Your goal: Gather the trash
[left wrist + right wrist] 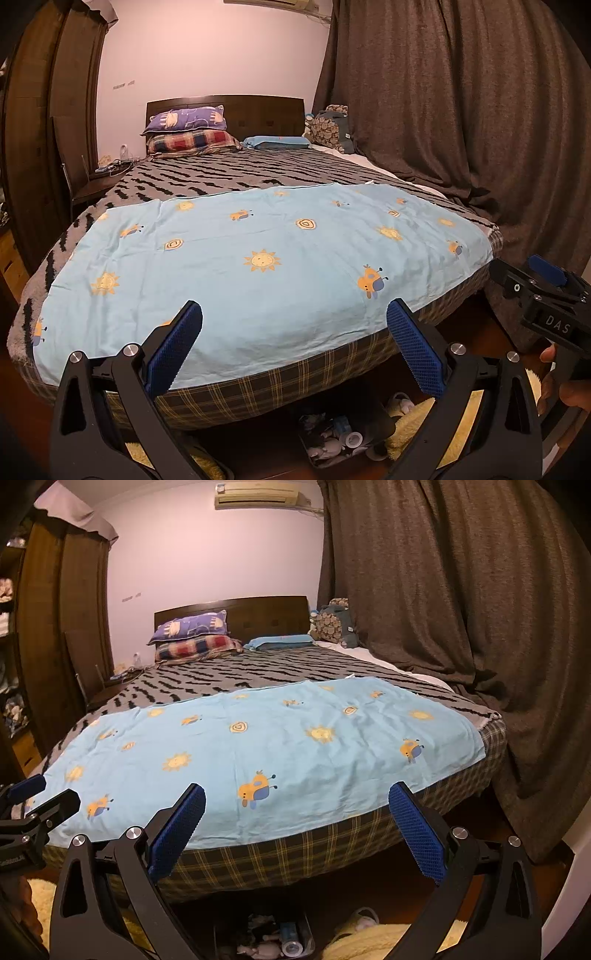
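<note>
Both grippers are held side by side at the foot of the bed [332,173]. The left gripper [295,347] has its blue pads spread wide with nothing between them; the right gripper [297,830] is likewise spread and empty. The light blue sheet [258,258] lies flat over the near end of the mattress, and no loose scrap shows on it or on the zigzag blanket [229,177] behind. On the floor below the bed edge sits a clear container [340,439] holding mixed small items: crumpled bits, round caps, what looks like a bottle. Contents are too dim to name fully. Judgement: if that is the trash, it is already gathered in the bin and the bed top is bare of litter. This fits either collection completed or litter lying somewhere out of view; the frames do not settle which.
</note>
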Motion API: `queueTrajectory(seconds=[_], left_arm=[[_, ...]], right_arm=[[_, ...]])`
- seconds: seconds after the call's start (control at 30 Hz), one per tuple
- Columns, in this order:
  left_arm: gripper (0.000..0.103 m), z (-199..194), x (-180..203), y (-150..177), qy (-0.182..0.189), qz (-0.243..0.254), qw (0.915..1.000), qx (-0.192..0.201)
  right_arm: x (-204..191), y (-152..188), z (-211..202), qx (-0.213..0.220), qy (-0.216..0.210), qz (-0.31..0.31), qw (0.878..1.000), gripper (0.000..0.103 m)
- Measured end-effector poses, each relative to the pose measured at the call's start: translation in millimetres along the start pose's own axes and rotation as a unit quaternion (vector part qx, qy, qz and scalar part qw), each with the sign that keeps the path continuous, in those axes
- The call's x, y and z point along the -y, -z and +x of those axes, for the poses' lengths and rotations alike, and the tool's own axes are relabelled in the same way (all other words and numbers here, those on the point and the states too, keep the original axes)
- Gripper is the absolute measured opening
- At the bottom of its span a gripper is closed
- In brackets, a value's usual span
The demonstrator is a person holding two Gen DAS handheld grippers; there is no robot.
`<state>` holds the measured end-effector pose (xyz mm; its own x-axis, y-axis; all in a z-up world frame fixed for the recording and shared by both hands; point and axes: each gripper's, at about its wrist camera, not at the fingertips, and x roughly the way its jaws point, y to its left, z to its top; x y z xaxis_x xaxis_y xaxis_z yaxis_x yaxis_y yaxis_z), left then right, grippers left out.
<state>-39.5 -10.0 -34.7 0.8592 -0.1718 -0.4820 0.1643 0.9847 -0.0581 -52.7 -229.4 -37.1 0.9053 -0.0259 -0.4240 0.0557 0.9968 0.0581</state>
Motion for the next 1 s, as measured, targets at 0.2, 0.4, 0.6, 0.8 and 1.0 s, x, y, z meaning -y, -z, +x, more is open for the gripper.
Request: queueTrajectory(seconds=[0.2,0.4,0.6,0.8,1.0], left_arm=[[0.095,1.0,-0.3,0.4,0.000,0.000,1.0000,-0.001],[0.095,1.9,-0.7,0.4,0.001,0.001,1.0000,-0.002],[0.095,3.2,-0.1,0.6,0.005,0.001,1.0000,-0.004],[0.095,3.5,0.1,0.1,0.006,0.001,1.0000,-0.004],[0.095,3.4,0.1,0.3,0.005,0.002,1.0000,-0.004]], right_arm=[[0.3,-0.3,0.6,0.001,0.000,0.000,1.000,0.100],[2.1,-0.4,-0.3,0.001,-0.002,0.004,1.000,0.100],[2.7,-0.8,-0.4,0.003,0.000,0.003,1.000,0.100],[3.0,-0.7,0.7,0.000,-0.001,0.004,1.000,0.100],[3.0,-2.0,2.8,-0.002,-0.005,0.003,1.000,0.100]])
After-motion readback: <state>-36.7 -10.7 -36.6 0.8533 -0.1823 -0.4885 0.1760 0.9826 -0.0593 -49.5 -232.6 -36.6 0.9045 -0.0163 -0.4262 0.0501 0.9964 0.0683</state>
